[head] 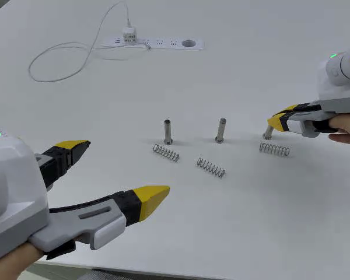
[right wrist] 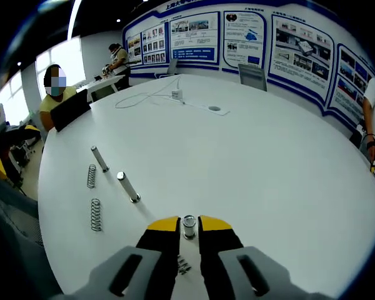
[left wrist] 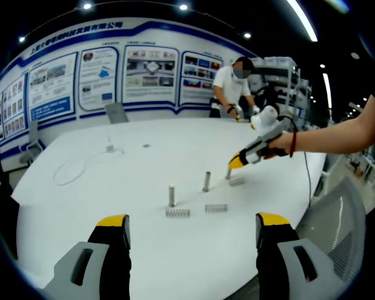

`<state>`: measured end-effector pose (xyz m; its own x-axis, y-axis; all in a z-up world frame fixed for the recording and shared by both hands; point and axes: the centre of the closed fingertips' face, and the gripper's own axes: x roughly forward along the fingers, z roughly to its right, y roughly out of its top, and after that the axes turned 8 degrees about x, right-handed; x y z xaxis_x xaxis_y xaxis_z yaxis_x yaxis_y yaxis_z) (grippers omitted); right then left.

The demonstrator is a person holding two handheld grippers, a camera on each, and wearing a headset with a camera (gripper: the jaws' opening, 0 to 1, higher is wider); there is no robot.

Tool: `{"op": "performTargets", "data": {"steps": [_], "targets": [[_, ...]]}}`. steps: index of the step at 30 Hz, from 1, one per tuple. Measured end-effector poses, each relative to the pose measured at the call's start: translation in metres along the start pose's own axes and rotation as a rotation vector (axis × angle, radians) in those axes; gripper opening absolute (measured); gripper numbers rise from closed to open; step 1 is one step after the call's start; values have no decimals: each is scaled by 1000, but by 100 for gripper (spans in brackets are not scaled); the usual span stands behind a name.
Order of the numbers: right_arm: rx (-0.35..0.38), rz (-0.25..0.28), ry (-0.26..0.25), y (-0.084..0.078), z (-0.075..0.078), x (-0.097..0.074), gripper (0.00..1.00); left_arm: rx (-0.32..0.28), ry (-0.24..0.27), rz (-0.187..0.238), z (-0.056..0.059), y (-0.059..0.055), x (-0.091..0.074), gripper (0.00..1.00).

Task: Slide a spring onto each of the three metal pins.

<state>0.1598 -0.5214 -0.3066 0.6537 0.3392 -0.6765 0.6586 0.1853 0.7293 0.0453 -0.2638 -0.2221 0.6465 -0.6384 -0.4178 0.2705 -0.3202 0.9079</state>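
Three metal pins stand upright in a row on the white table: the left pin (head: pixel 167 132), the middle pin (head: pixel 220 130) and the right pin (head: pixel 268 133). A spring lies in front of each: the left spring (head: pixel 165 153), the middle spring (head: pixel 210 167) and the right spring (head: pixel 274 149). My right gripper (head: pixel 276 122) is shut on the right pin (right wrist: pixel 189 226), whose top shows between the yellow tips. My left gripper (head: pixel 114 172) hangs open and holds nothing, near the table's front and well short of the left pin (left wrist: pixel 172 194).
A white power strip (head: pixel 157 42) with a looping white cable (head: pixel 64 55) lies at the far side of the table. The table's front edge (head: pixel 163 273) runs just below my left gripper. A seated person (right wrist: pixel 53 94) is at the table's side.
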Motion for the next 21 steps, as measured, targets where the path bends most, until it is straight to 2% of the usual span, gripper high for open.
{"op": "performTargets", "data": {"steps": [2, 6, 11, 16, 21], "targets": [[17, 4, 9, 0, -2, 0, 20, -2, 0, 1, 0, 0, 0, 84], [6, 16, 2, 3, -2, -2, 23, -2, 1, -2, 0, -1, -1, 84], [-2, 23, 17, 5, -6, -7, 27, -3, 1, -1, 0, 0, 0, 84], [-4, 11, 32, 5, -8, -14, 31, -1, -5, -1, 2, 0, 0, 84], [-11, -23, 46, -1, -11, -20, 34, -2, -7, -3, 2, -1, -1, 84]]}}
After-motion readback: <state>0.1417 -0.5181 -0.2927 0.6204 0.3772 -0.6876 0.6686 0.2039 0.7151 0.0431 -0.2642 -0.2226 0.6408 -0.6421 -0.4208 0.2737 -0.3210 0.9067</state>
